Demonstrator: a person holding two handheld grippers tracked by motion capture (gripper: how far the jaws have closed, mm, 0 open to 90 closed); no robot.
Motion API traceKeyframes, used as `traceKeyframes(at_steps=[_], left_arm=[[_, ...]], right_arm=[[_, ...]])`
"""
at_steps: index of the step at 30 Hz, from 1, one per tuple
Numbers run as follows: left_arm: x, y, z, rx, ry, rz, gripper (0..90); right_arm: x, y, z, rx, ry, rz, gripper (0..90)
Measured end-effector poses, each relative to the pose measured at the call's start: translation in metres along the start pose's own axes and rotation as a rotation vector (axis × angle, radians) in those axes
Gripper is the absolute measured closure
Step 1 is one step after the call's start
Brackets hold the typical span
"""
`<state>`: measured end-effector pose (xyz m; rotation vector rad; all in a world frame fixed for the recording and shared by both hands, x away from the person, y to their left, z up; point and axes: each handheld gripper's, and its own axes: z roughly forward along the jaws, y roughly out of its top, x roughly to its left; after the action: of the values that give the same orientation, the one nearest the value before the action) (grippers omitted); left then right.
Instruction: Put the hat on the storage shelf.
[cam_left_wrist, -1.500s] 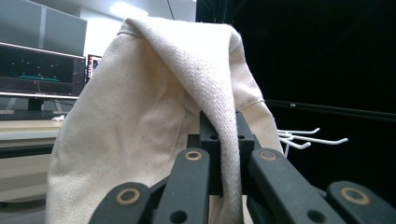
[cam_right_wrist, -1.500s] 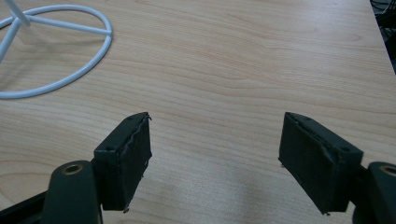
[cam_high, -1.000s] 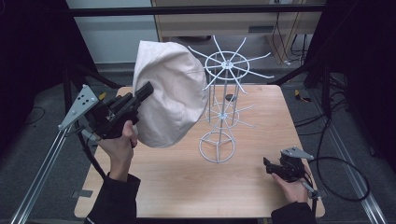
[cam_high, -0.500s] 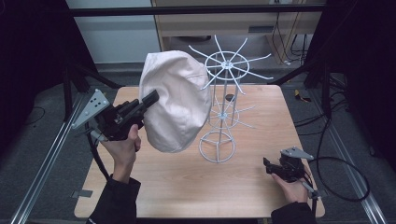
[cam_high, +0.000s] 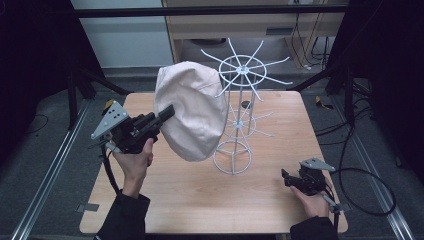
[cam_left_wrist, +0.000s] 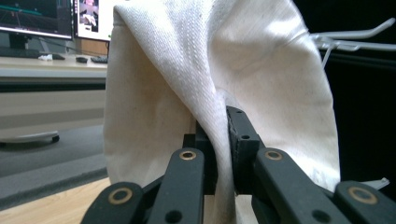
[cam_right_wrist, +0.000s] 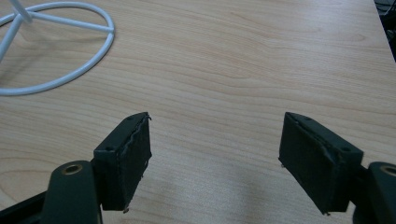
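Note:
A cream cloth hat (cam_high: 192, 112) hangs in the air over the table's left half, pinched at its edge by my left gripper (cam_high: 167, 114), which is shut on it. In the left gripper view the fabric (cam_left_wrist: 219, 74) is clamped between the two black jaws of that gripper (cam_left_wrist: 223, 140). The hat's right side touches or overlaps the spokes of a white wire rack (cam_high: 239, 107) standing mid-table; a rack arm (cam_left_wrist: 355, 39) shows at right. My right gripper (cam_high: 286, 177) rests low near the table's front right, open and empty (cam_right_wrist: 215, 154).
The rack's round base ring (cam_right_wrist: 56, 51) lies on the wooden table (cam_high: 270, 210), left of the right gripper. A small dark object (cam_high: 245, 104) sits on the table behind the rack. Black frame legs and cables surround the table; monitors (cam_left_wrist: 56, 18) stand on a desk beyond.
My left gripper has carried the hat to the right and lower, toward the wire rack. The right gripper has stayed in place.

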<state>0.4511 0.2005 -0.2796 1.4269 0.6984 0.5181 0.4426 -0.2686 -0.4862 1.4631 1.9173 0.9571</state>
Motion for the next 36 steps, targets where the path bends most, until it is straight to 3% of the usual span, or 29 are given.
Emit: traceKeyframes(at_steps=[24,33,36], left_arm=[[0.001,-0.026,0.015,0.085,0.017,0.030,80.1],[0.005,-0.032,0.014,0.109,0.035,0.034,73.7],[0.008,-0.034,0.012,0.113,0.051,0.034,67.9]], right_arm=[[0.000,0.000,0.000,-0.001,-0.002,-0.002,24.9],[0.000,0.000,0.000,-0.003,-0.001,-0.002,24.8],[0.000,0.000,0.000,-0.003,-0.001,-0.004,24.7]])
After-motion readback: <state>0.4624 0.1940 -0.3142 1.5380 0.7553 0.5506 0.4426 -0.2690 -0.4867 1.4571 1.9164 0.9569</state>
